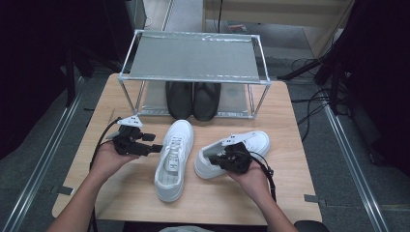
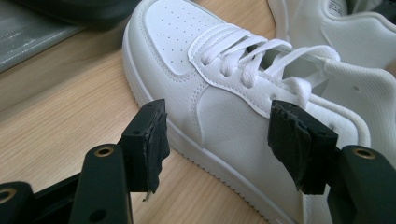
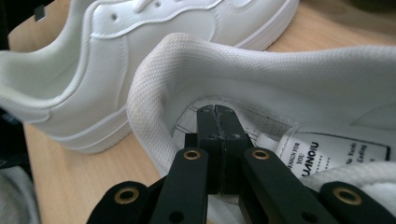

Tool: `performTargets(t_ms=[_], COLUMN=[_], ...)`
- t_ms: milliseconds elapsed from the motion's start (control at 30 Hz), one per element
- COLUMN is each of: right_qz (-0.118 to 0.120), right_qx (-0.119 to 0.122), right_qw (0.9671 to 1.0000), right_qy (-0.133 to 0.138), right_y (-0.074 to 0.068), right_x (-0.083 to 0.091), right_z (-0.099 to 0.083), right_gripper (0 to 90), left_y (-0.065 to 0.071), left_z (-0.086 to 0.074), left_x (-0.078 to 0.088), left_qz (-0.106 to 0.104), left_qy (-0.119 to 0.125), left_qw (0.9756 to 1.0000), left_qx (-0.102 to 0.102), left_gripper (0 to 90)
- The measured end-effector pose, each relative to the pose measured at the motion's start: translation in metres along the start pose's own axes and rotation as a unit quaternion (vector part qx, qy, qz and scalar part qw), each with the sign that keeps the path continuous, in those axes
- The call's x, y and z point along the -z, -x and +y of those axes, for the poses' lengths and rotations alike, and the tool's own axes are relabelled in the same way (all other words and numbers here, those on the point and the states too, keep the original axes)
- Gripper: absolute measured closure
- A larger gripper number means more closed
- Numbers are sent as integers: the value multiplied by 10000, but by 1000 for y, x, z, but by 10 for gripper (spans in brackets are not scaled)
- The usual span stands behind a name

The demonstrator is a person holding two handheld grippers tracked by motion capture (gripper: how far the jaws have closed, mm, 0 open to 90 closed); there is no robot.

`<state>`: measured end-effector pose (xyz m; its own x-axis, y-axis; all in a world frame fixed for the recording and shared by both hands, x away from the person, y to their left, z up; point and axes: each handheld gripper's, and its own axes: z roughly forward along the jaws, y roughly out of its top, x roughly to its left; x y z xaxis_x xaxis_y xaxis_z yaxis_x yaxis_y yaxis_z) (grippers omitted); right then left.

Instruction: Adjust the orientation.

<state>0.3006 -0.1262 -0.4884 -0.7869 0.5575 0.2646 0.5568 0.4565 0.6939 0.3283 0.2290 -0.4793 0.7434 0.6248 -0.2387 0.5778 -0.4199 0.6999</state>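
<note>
One legible marking was found: a white tongue label (image 3: pixel 334 156) inside the right-hand white sneaker (image 3: pixel 280 79), seen in the right gripper view. It read "DESIGN FOR YOU" beside "UANOIU" in black print. Smaller lines further along the label were too blurred to read.

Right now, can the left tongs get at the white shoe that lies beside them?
Probably yes: the left tongs stand open right beside the left white shoe, with nothing between them and its side.
</note>
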Motion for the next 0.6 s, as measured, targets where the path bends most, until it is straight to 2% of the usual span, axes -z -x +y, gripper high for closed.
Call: performTargets(t_ms=[133, 333, 433, 600], right_qz=[107, 186, 33, -121], right_qx=[38, -28, -63, -115], right_qw=[9999, 9997, 10000, 9991], right_qy=[-47, -180, -8, 383], right_y=[-5, -10, -14, -8], right_x=[5, 17, 25, 45], right_z=[-8, -18, -18, -12], right_gripper=[900, 900, 900, 900], left_y=[0, -1, -2, -2], left_z=[7, 14, 17, 19], left_x=[-4, -9, -12, -14], left_qz=[-29, -89, -111, -155], left_qy=[3, 35, 27, -1], left_qw=[10000, 9999, 9998, 9997], left_qx=[-74, -144, -158, -181], left_gripper=[382, 382, 382, 382])
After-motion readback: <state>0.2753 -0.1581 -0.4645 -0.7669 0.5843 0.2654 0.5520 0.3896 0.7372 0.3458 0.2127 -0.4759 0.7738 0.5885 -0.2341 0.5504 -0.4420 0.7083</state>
